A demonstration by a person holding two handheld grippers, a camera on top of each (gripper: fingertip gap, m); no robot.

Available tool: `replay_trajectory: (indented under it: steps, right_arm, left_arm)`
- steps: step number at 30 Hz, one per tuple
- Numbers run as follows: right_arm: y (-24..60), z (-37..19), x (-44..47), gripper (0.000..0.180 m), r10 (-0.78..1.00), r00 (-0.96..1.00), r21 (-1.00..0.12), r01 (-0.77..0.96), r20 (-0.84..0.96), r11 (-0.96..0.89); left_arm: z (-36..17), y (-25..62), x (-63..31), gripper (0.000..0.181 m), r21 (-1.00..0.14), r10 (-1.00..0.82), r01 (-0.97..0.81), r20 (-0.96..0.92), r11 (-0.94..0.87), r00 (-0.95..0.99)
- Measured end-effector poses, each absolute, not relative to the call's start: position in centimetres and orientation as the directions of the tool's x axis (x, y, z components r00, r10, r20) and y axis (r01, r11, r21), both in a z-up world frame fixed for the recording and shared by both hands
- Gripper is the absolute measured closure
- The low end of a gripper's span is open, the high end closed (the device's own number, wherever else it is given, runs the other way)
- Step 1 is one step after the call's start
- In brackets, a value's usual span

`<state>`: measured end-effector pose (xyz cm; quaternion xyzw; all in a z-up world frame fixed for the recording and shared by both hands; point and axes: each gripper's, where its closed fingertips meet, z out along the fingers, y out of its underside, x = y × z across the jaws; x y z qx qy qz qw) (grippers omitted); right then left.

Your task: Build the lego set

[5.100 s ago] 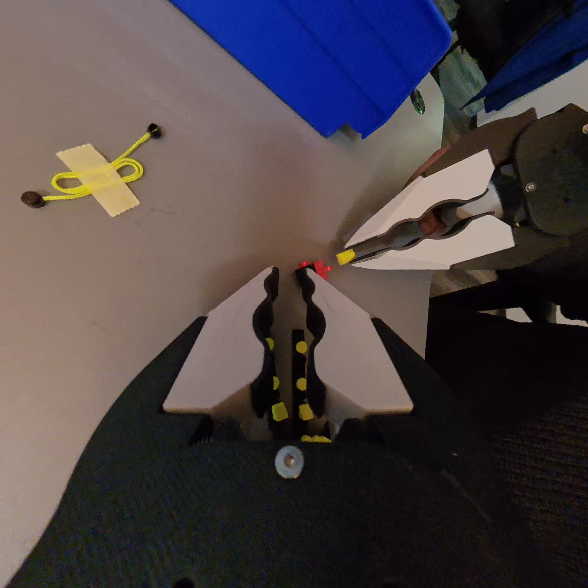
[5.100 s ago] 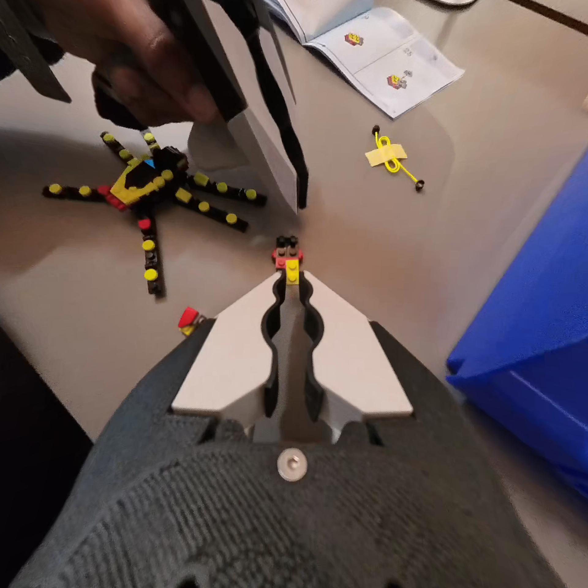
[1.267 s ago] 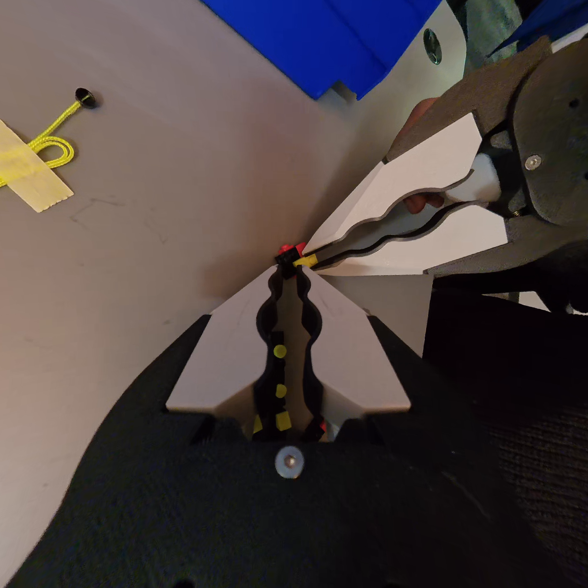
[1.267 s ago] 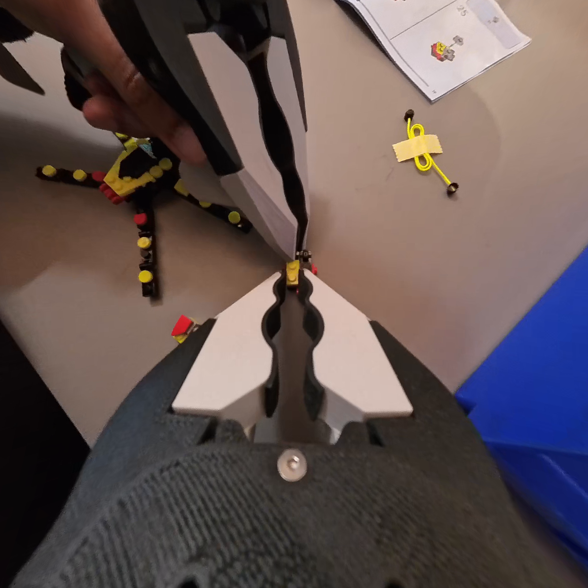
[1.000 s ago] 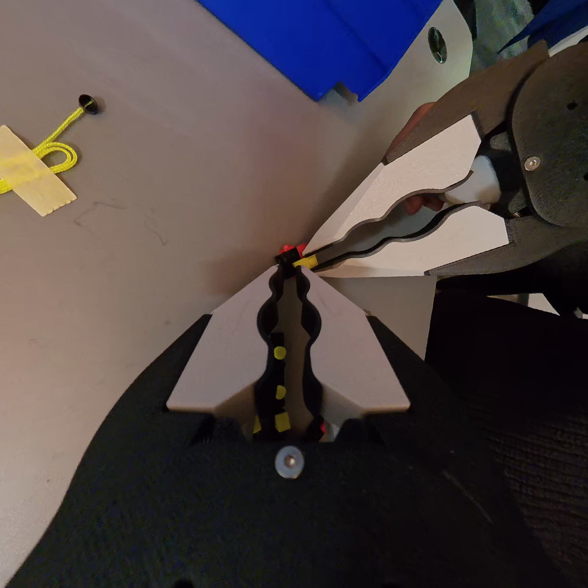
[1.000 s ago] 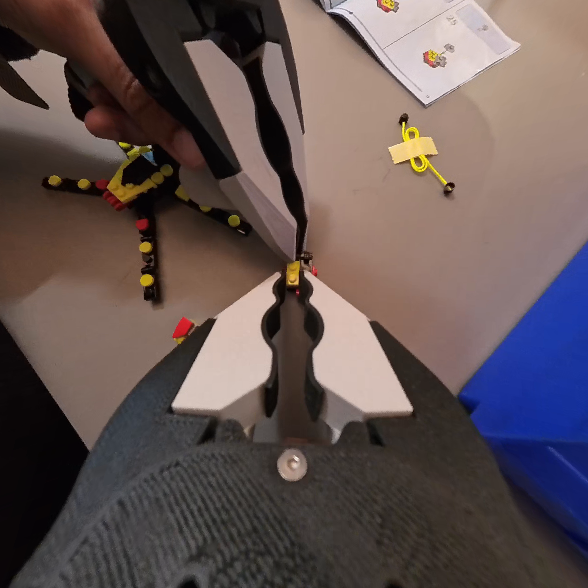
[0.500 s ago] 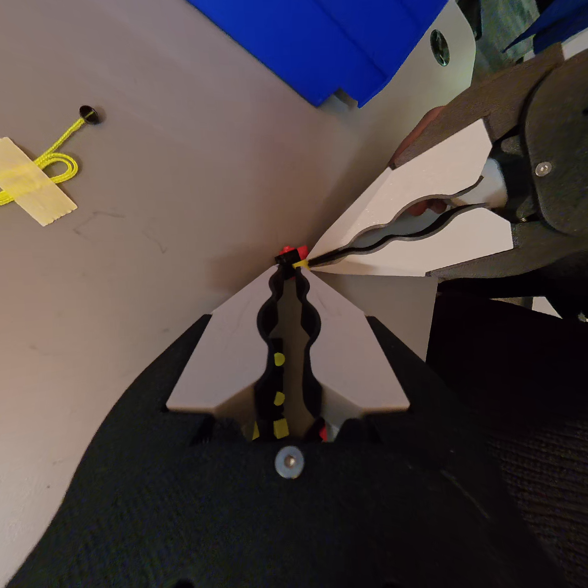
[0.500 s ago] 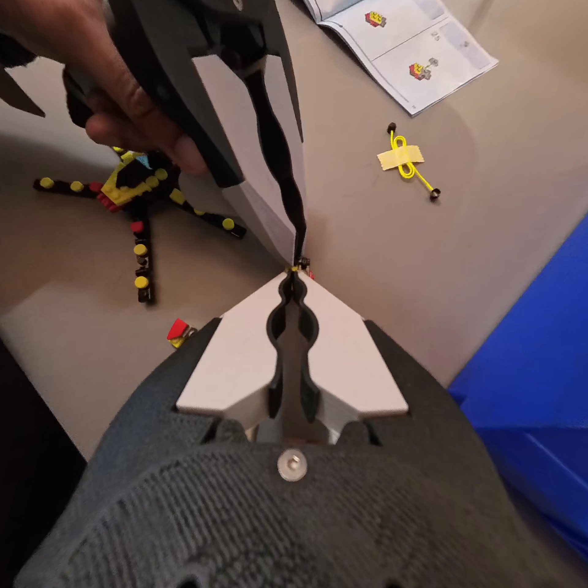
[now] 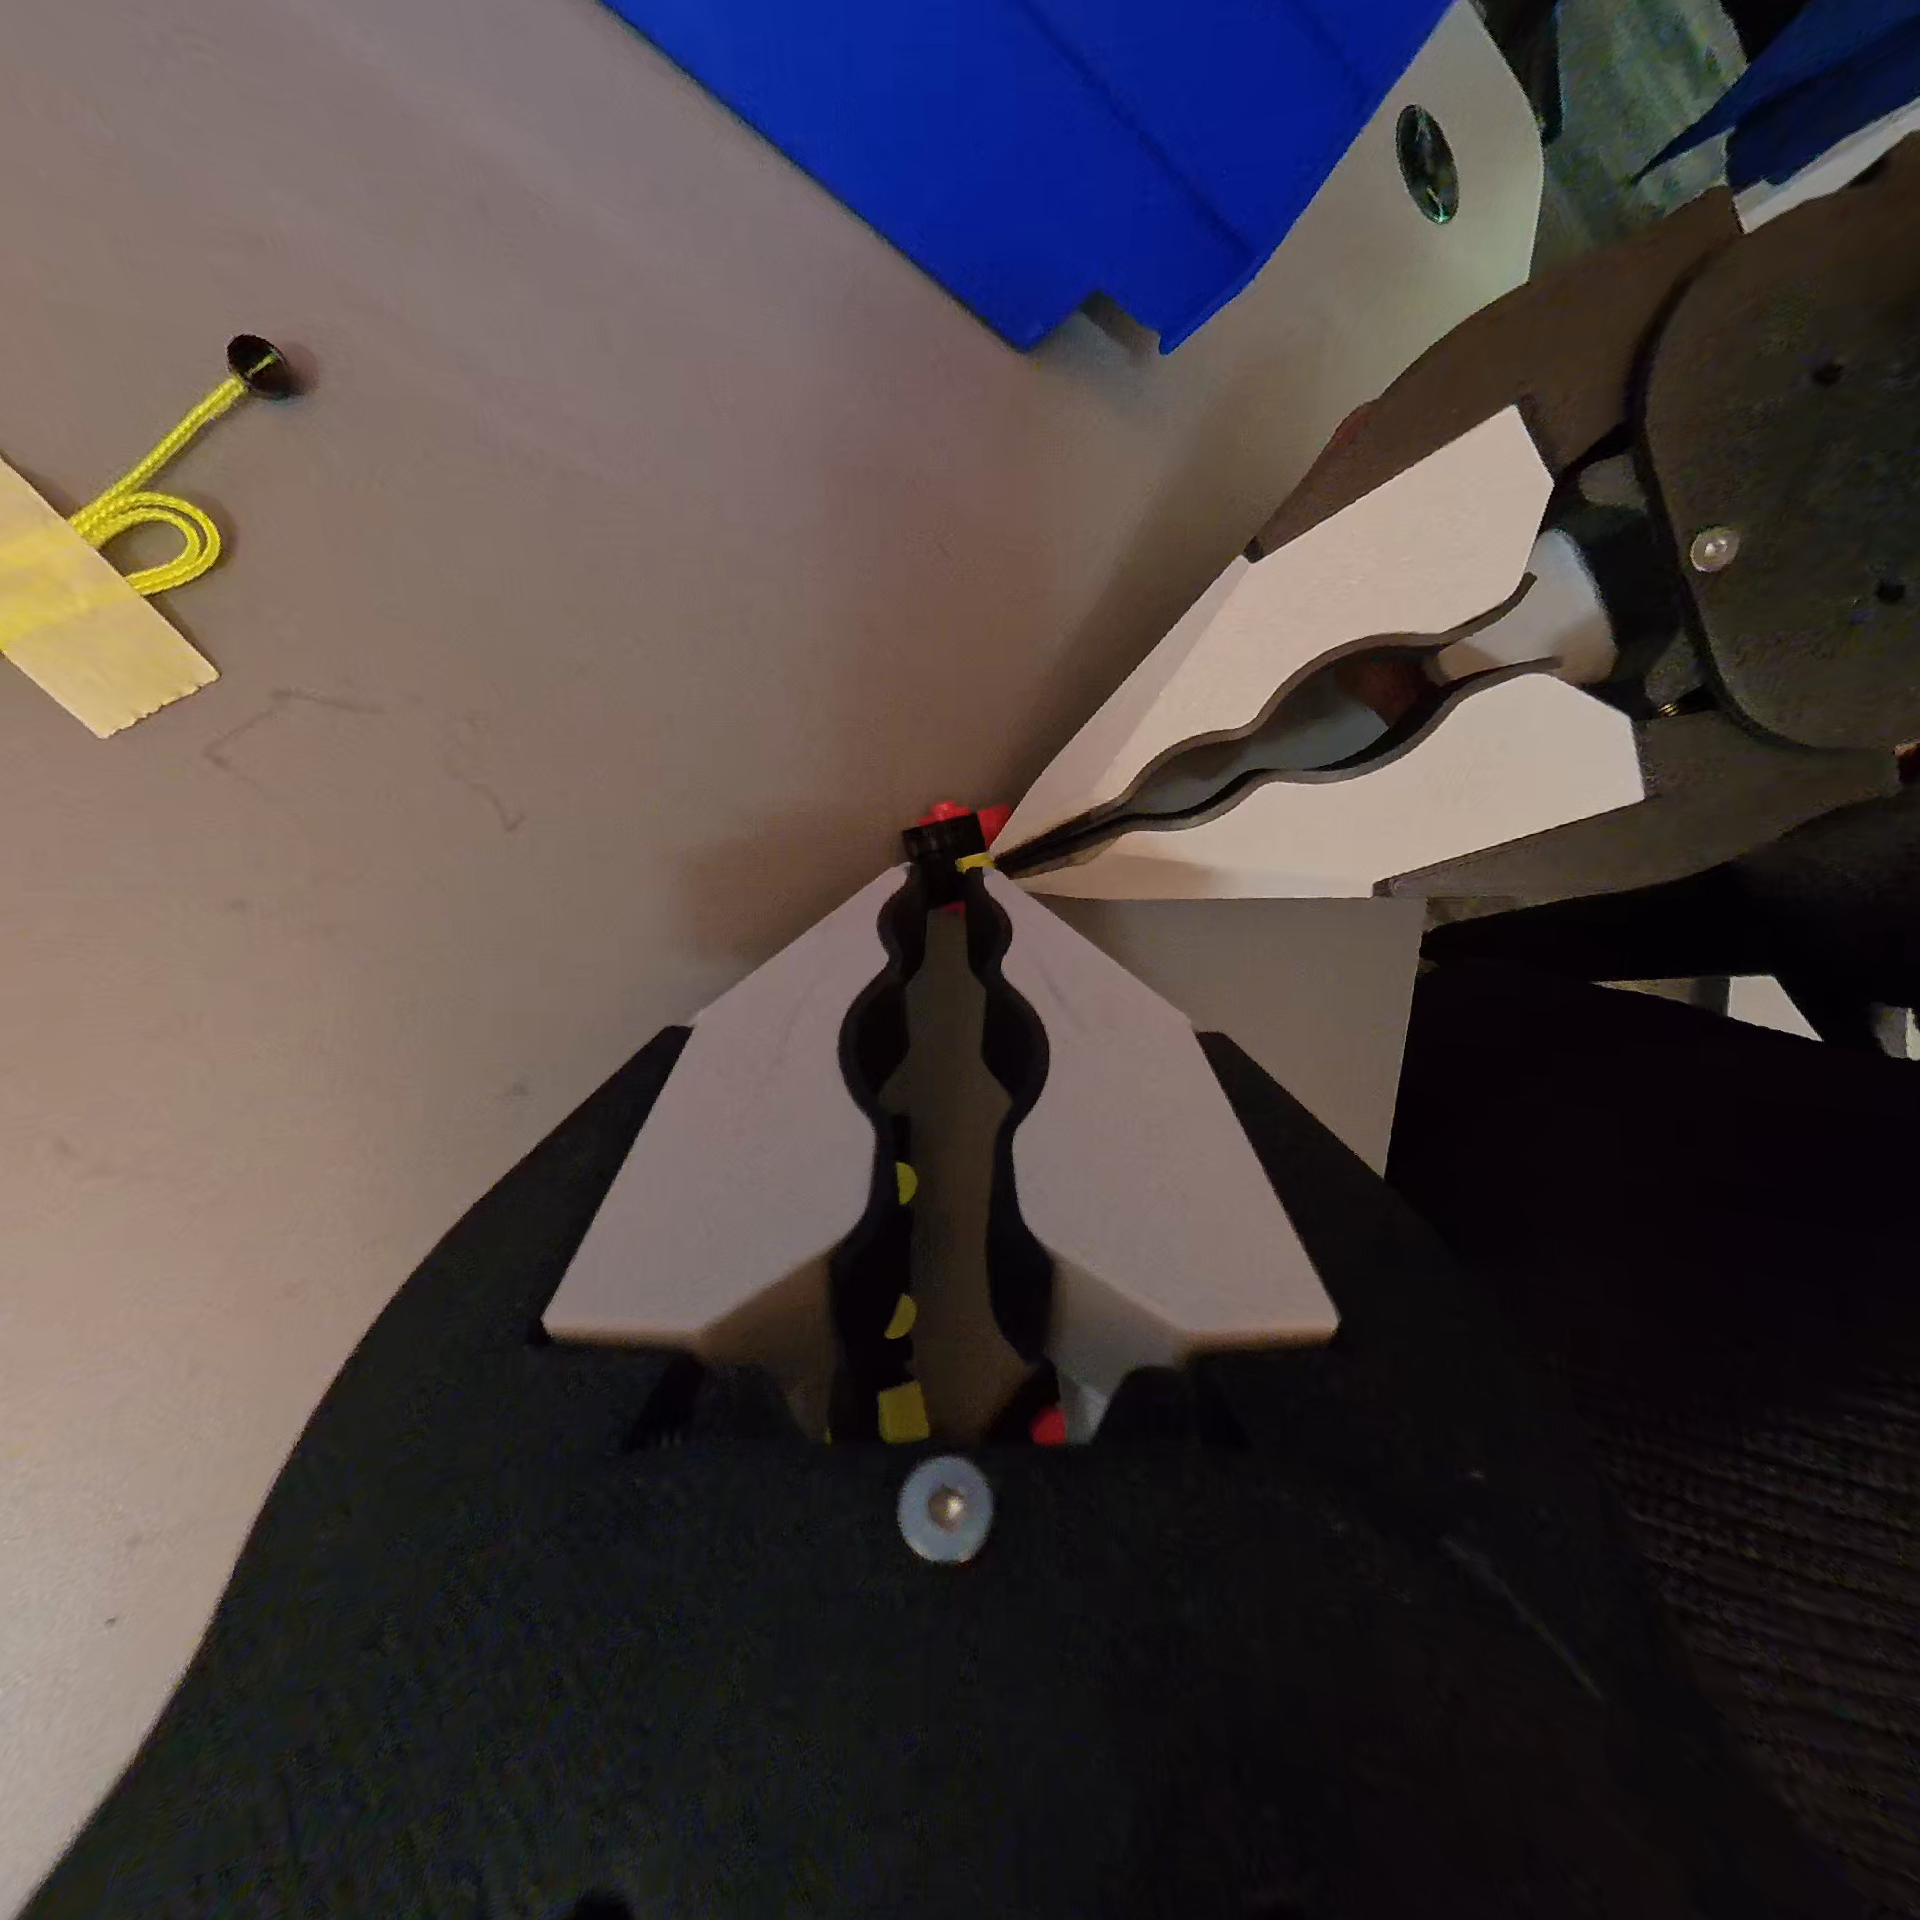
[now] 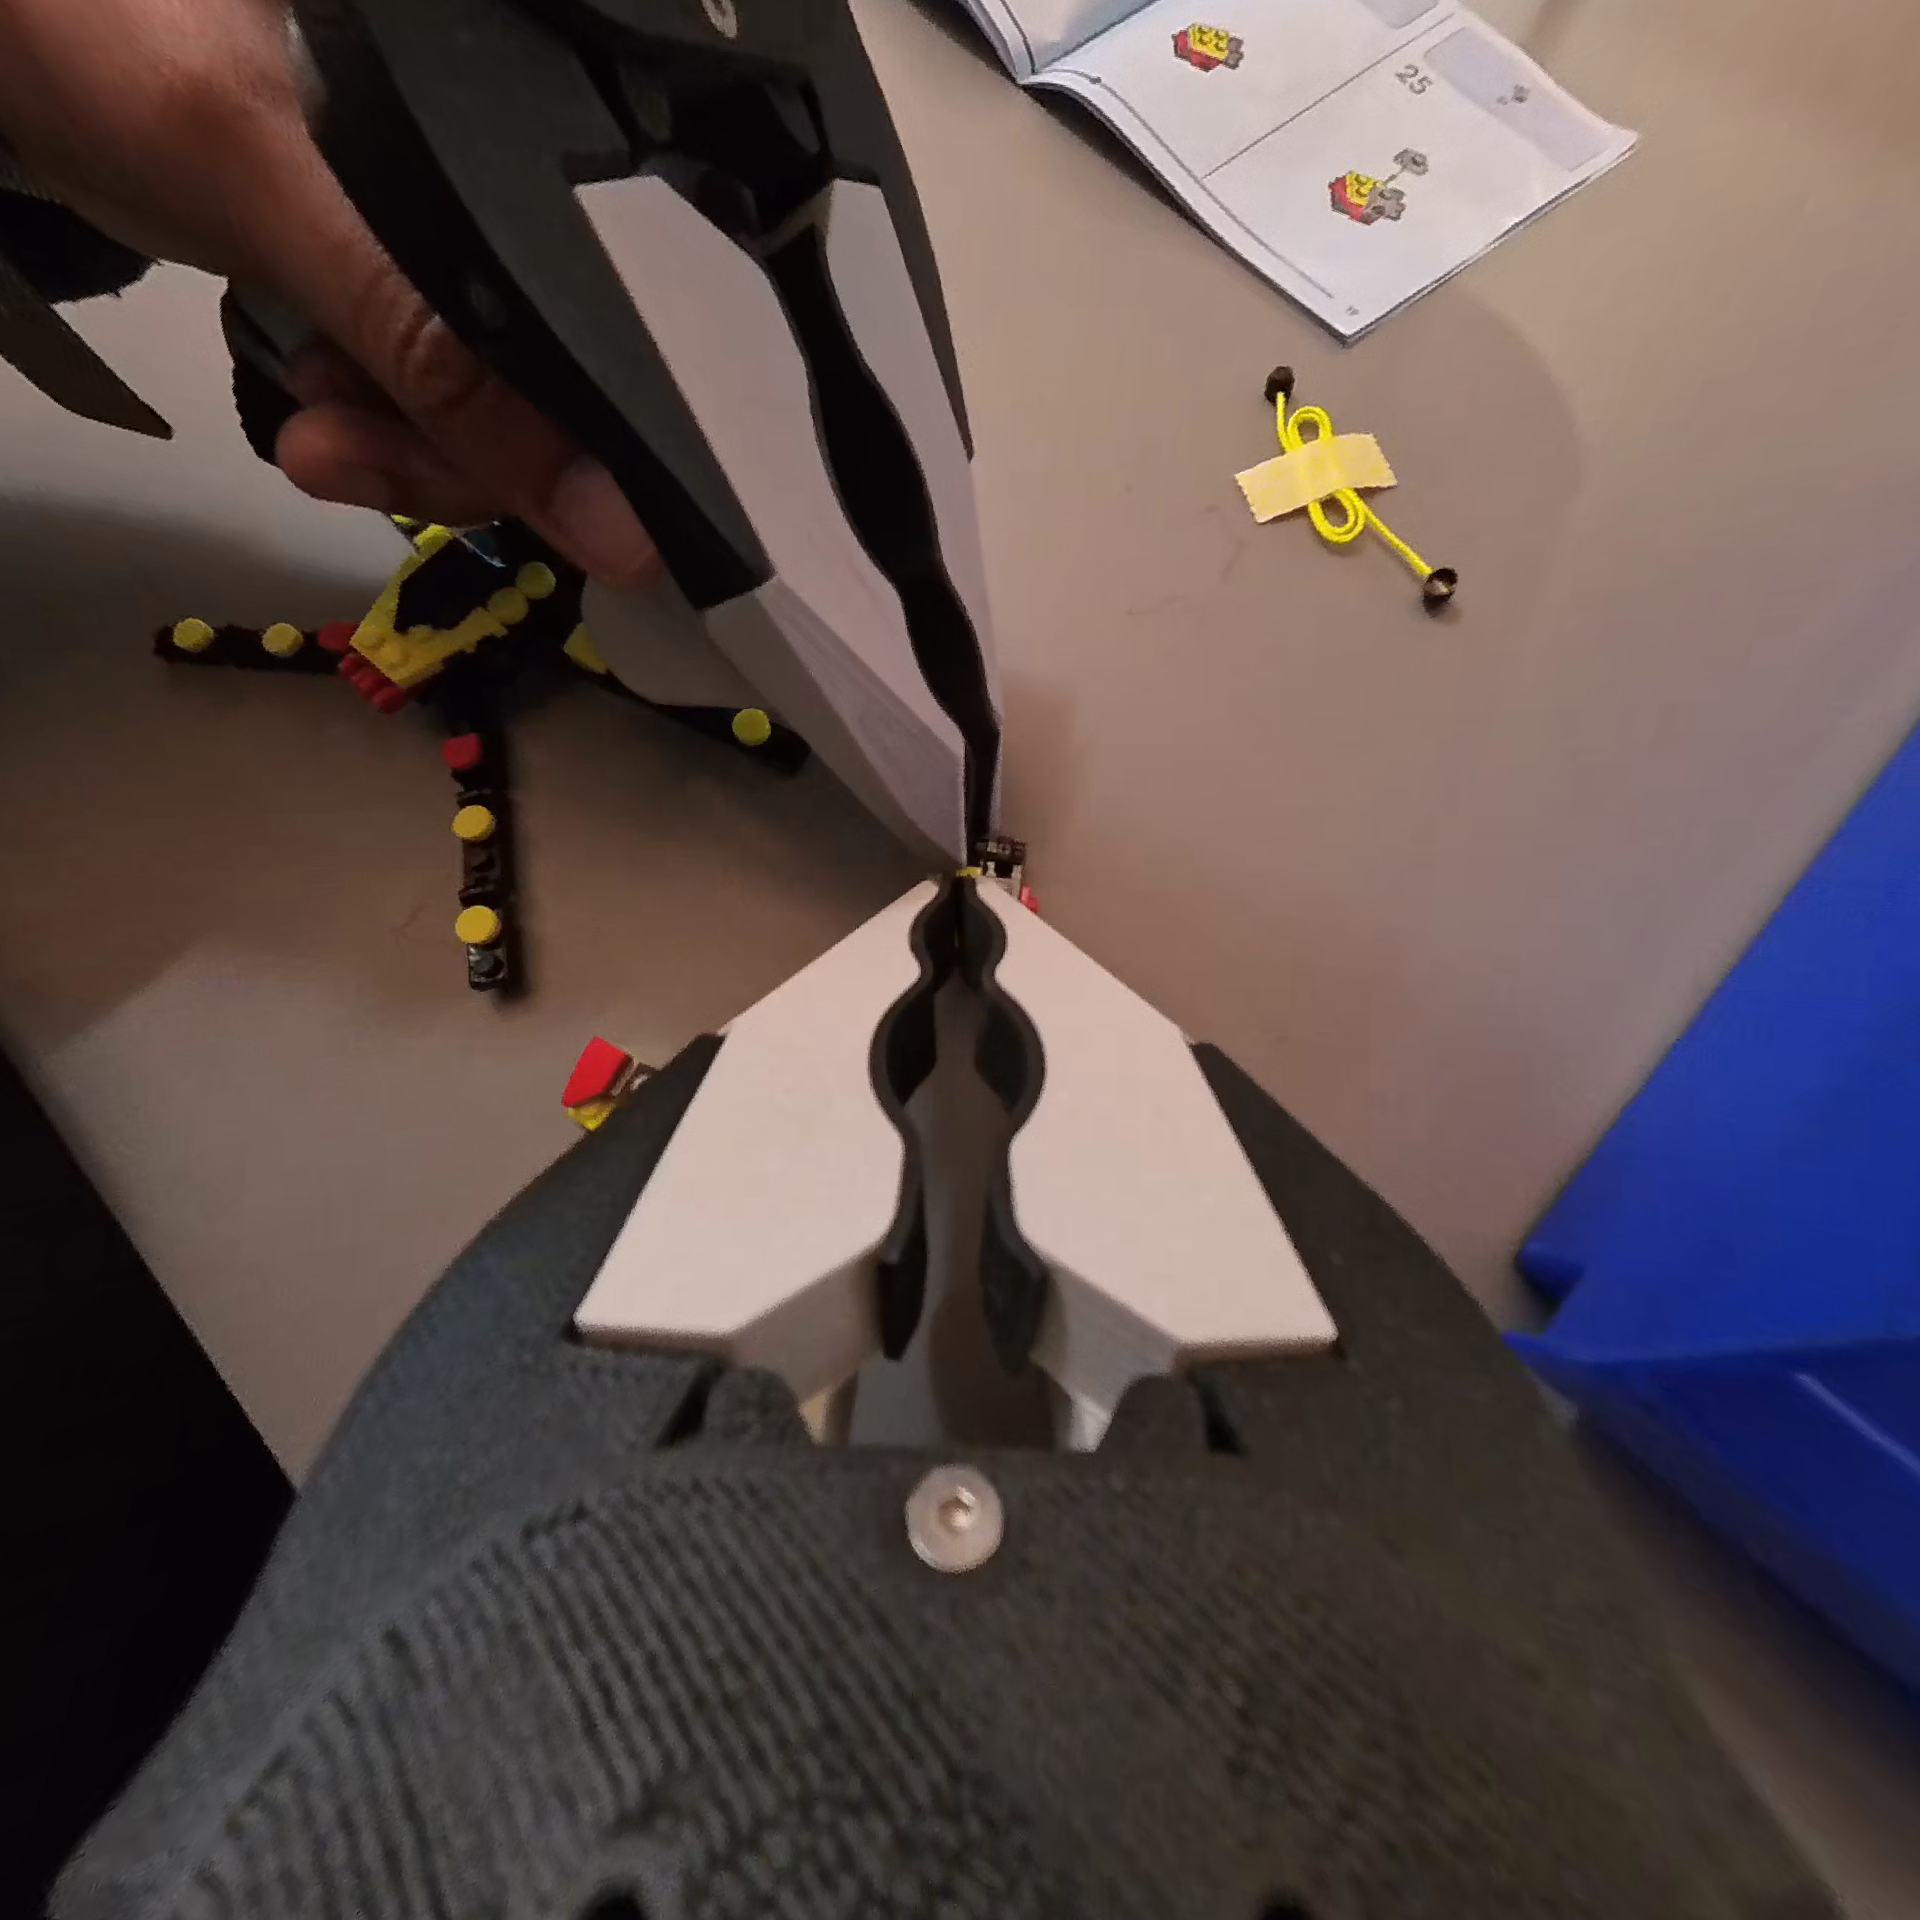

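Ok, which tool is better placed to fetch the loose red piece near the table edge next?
Right, likely: the loose red piece lies beside the right tool, once it frees its yellow plate; the left tool grips the black-and-red assembly.

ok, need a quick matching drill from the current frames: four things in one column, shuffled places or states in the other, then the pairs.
Things
1. small red-and-black lego piece
2. open instruction booklet
3. yellow cord under beige tape
4. black-and-yellow legged lego model

Places or states
A. stuck flat to the table, right of centre in the right wrist view
B. far right table edge, pages up
C. pinched at the tips of the left gripper
D. on the table, behind the person's hand

Pairs: 1-C, 2-B, 3-A, 4-D
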<state>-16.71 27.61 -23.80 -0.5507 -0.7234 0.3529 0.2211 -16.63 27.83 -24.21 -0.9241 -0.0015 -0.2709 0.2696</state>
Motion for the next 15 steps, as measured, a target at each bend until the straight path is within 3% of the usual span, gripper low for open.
replay_trajectory:
  steps: [4,9,15]
  right_arm:
    - [27.7,-23.7,-17.0,0.18,0.953,-0.3,-0.777,0.61,-0.041,0.158]
    - [28.8,-20.2,-17.6,0.18,0.966,-0.251,-0.854,0.514,-0.056,0.084]
    - [29.2,-22.4,-16.8,0.18,0.959,-0.28,-0.786,0.582,0.045,0.207]
  left_arm:
    - [-24.2,27.9,-16.9,0.175,-0.506,-0.141,0.142,0.481,-0.851,0.865]
    - [-22.9,27.8,-17.5,0.161,-0.521,-0.133,0.176,0.502,-0.835,0.855]
    - [-21.8,27.3,-19.0,0.16,-0.54,-0.114,0.22,0.518,-0.812,0.848]
